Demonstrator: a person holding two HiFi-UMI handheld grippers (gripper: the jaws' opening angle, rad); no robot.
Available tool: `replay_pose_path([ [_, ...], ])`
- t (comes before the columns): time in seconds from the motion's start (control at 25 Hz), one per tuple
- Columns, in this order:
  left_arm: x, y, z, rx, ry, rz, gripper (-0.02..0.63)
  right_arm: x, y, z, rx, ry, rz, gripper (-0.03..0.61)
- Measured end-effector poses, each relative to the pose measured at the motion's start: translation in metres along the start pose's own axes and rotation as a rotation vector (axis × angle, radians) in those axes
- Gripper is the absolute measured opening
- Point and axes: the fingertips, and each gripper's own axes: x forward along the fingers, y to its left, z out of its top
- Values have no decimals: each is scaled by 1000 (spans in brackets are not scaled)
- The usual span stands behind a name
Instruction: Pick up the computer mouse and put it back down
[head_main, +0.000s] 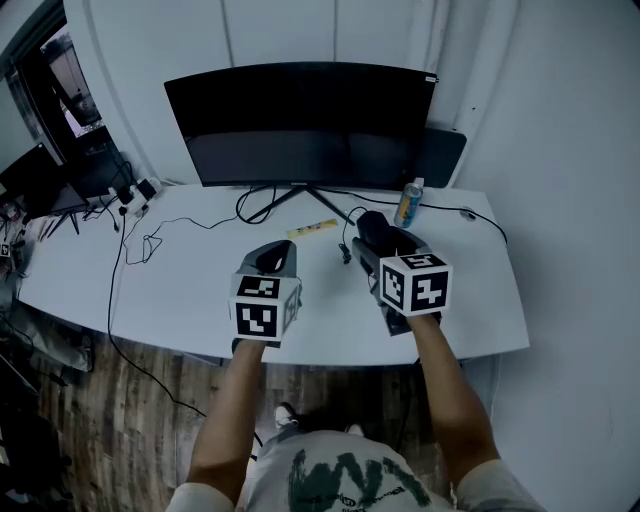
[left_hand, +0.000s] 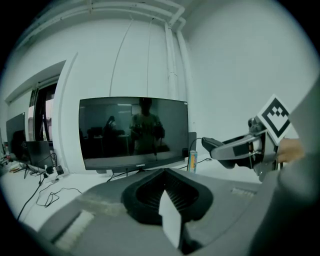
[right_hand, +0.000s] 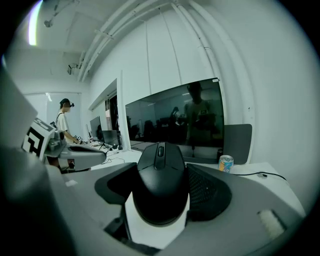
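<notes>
A black computer mouse (right_hand: 161, 186) sits between the jaws of my right gripper (right_hand: 163, 167), which is shut on its sides. It is held clear above the white desk (head_main: 160, 290). From the head view, the mouse (head_main: 372, 224) shows at the tip of the right gripper (head_main: 373, 232), in front of the monitor stand. My left gripper (head_main: 271, 259) hovers over the desk to the left, its jaws together with nothing in them. The left gripper view shows its black pads (left_hand: 150, 192) meeting at the tip, and the right gripper (left_hand: 227, 149) off to the right.
A wide dark monitor (head_main: 300, 120) stands at the back of the desk. A drink can (head_main: 408, 203) is right of its stand and a yellow strip (head_main: 313, 228) lies in front. Cables (head_main: 150, 243) trail over the left part. A person (right_hand: 64, 122) stands far off.
</notes>
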Motion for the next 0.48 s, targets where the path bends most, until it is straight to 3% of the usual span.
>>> replay_pose_path([
  [0.48,-7,0,1,3,-1,10,5,0,5,2,-17,-3,10,308],
])
